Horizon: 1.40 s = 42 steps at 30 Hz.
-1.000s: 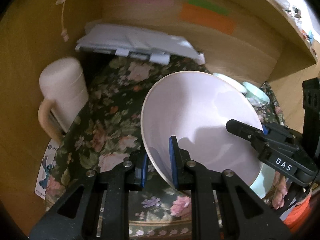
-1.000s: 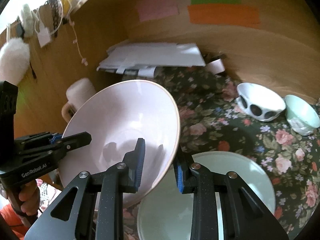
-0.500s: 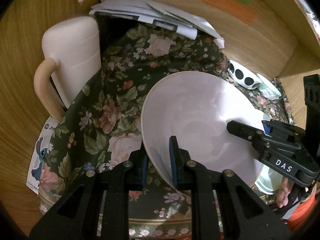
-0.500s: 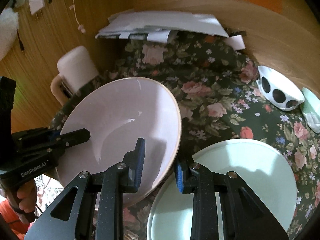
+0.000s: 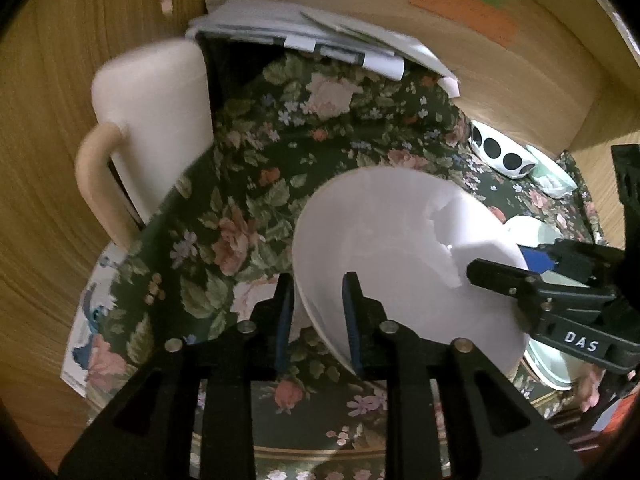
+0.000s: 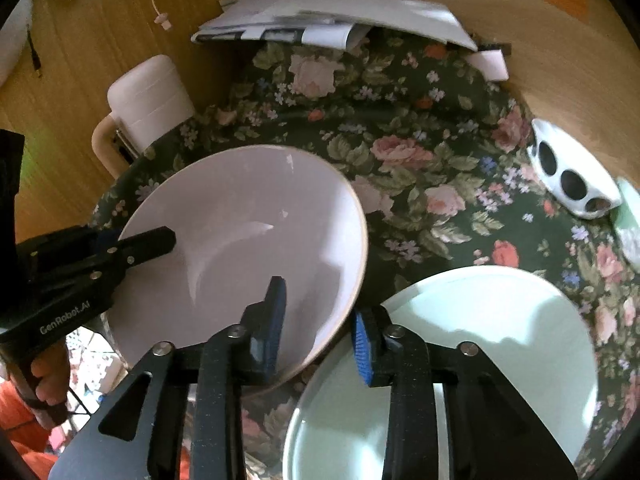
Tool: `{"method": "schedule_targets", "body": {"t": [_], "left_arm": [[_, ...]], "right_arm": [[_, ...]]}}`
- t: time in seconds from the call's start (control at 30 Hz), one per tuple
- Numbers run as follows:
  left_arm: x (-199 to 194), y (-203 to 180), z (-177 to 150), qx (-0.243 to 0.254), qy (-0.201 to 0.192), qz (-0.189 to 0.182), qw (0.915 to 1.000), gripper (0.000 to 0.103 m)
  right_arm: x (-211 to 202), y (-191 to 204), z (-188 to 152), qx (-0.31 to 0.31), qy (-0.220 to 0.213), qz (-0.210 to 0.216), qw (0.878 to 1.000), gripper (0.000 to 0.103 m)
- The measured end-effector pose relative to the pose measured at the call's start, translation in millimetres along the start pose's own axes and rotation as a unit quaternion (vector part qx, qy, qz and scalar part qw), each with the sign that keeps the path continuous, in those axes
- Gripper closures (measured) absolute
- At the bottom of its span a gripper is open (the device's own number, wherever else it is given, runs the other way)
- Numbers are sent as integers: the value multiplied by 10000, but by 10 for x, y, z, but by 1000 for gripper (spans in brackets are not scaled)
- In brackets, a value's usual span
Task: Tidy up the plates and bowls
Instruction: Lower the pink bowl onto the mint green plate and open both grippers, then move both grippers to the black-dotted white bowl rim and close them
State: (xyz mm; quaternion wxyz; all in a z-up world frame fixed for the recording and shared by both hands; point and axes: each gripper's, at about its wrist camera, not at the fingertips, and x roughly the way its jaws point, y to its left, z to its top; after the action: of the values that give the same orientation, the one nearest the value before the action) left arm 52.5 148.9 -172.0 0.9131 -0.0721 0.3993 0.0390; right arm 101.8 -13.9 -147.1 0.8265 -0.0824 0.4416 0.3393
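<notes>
The pink bowl (image 6: 248, 248) is being released beside the green plate (image 6: 480, 360); both grippers (image 5: 316, 312) (image 6: 318, 320) are opening, so tipping is risked.

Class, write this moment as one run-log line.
stage: releasing | left gripper: opening, rim between fingers | right gripper: opening, rim between fingers | object: large pale pink ceramic bowl on floral cloth

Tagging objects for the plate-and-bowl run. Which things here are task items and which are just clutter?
Task items:
pink bowl
pale green plate
polka-dot bowl
small green bowl

Clutter:
cream mug
stack of papers
floral cloth
cartoon card
</notes>
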Motion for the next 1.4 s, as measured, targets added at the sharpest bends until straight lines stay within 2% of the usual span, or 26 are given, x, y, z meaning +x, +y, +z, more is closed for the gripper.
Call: {"method": "schedule_targets", "body": {"t": [0.07,0.1,0.23,0.33,0.4,0.47,0.53,0.6,0.77,1.0,1.13,1.27,1.4], "left_arm": [[-58,-16,27,18,-88,45,9999,75],[-98,-22,44,11,-133,41,9999,69],[-284,-74,140,-2,-400,76,9992,55],[-438,-169,227,28,-609,-13,9981,42],[-534,-258,283,85,-768,-63,9970,38],[-617,-365,348,193,-951,-104,9952,31],[-689,-499,421,306,-1152,-167,9927,20],[-731,-609,487,383,-1279,-213,9908,18],[-723,-890,701,497,-1411,-368,9881,13],[-496,-1254,1034,617,-1225,-540,9891,12],[-277,-1453,1195,756,-1112,-482,9897,12],[-20,-1600,1348,864,-927,-430,9910,12],[203,-1700,1435,1002,-790,-371,9911,12]], "right_arm": [[-65,-14,-6,-1,-99,-4,10000,61],[-81,-23,0,2,-136,-3,9999,58],[-254,-119,5,50,-367,-13,9993,58],[-412,-241,22,103,-598,-157,9980,51],[-535,-342,40,165,-783,-294,9964,44],[-662,-463,63,231,-945,-405,9944,43],[-785,-592,85,308,-1085,-522,9922,40],[-891,-698,87,370,-1222,-646,9897,33],[-1117,-1032,126,515,-1520,-1043,9815,31],[-1155,-1495,200,722,-1621,-1478,9730,28],[-993,-1838,286,1036,-1515,-1486,9717,28],[-786,-2150,343,1457,-1308,-1263,9725,28],[-548,-2357,383,1732,-1046,-1098,9731,41]]}}
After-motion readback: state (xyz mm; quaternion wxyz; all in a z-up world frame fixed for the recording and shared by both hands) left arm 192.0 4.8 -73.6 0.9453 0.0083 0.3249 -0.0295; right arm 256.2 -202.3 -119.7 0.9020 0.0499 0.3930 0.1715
